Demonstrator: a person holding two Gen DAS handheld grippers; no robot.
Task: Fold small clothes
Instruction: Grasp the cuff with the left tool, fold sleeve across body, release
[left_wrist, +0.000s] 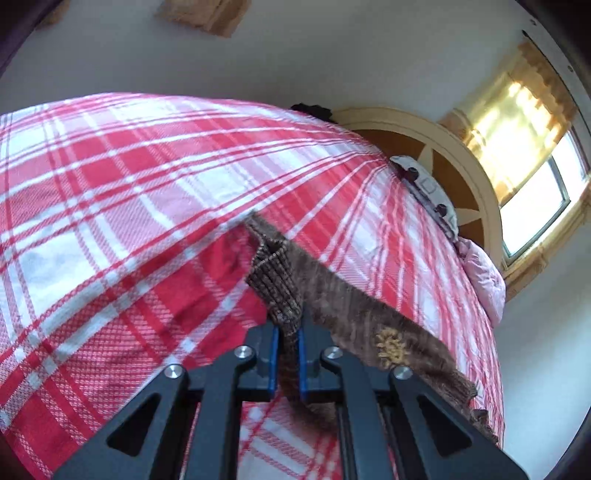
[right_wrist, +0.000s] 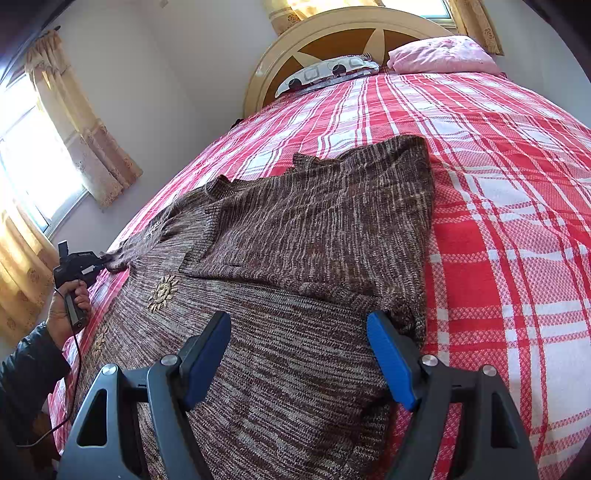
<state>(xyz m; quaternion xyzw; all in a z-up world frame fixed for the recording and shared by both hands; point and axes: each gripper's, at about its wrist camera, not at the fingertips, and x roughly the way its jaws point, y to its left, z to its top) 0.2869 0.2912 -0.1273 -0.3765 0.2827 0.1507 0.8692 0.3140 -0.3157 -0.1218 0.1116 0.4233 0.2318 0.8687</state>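
A brown knitted sweater (right_wrist: 295, 229) with gold sun embroidery (right_wrist: 162, 291) lies flat on the red and white plaid bedspread (right_wrist: 517, 221). One part of it is folded over the body. At the bed's left edge, a hand (right_wrist: 62, 314) holds my left gripper (right_wrist: 105, 260), which pinches the tip of the outstretched sleeve. In the left wrist view the left gripper (left_wrist: 287, 332) is shut on that ribbed sleeve cuff (left_wrist: 273, 280), and the sweater (left_wrist: 354, 306) runs off to the right. My right gripper (right_wrist: 299, 354) hovers open over the sweater's near part, with nothing between its fingers.
A round wooden headboard (right_wrist: 332, 33) stands at the far end with a patterned pillow (right_wrist: 325, 70) and a pink pillow (right_wrist: 443, 55). Windows with yellow curtains (right_wrist: 74, 122) line the left wall. Bare bedspread stretches to the right of the sweater.
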